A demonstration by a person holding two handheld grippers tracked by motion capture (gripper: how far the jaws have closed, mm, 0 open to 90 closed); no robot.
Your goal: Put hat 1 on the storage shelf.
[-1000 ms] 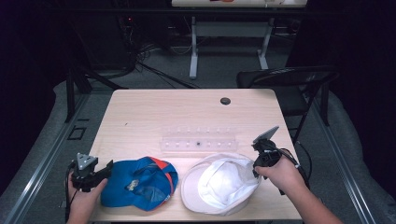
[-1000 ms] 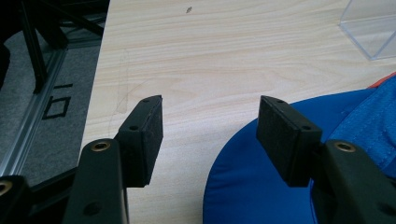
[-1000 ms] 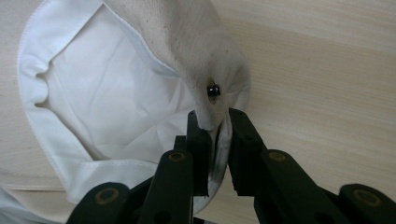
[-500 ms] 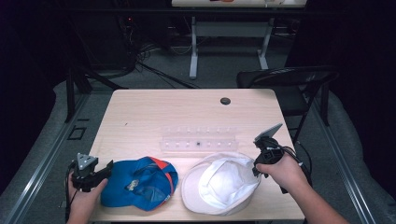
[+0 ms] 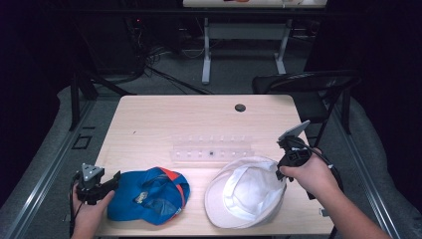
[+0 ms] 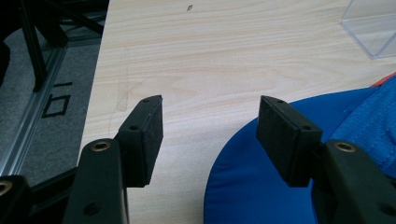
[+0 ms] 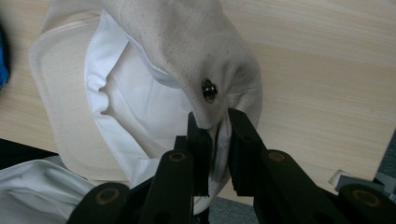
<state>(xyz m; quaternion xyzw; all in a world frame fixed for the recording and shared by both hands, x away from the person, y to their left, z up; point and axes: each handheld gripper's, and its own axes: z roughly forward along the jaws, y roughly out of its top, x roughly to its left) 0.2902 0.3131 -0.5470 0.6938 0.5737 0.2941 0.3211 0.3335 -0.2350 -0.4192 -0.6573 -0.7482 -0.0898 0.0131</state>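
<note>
My right claw pinches the rim of the cream canvas hat, lying crown-down near the light wooden counter's front edge, right of middle. My left claw is spread at the blue baseball cap's brim, front left corner.

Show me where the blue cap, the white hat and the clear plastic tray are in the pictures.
blue cap [image 5: 149, 195], high view, on its blue crown.
white hat [image 5: 246, 193], high view, on its white inner lining.
clear plastic tray [image 5: 211, 148], high view, on its middle.
</note>
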